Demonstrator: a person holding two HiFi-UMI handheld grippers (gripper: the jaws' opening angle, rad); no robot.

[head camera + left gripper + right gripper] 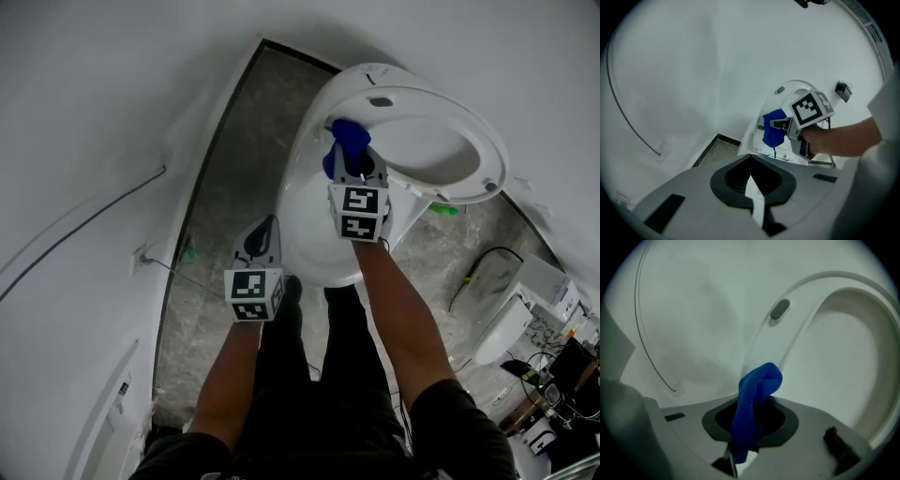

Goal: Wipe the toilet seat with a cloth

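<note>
The white toilet stands with its seat lifted upright over the bowl. My right gripper is shut on a blue cloth, held up against the near left side of the raised seat. In the right gripper view the cloth hangs bunched from the closed jaws in front of the seat ring and its grey bumper. My left gripper is shut and empty, lower and left of the bowl. From the left gripper view I see the right gripper and the cloth.
A white wall with a thin cable runs along the left. Grey tiled floor lies between the wall and the toilet. A green item sits behind the bowl, and white fixtures with cables crowd the right. The person's black-clad legs stand before the bowl.
</note>
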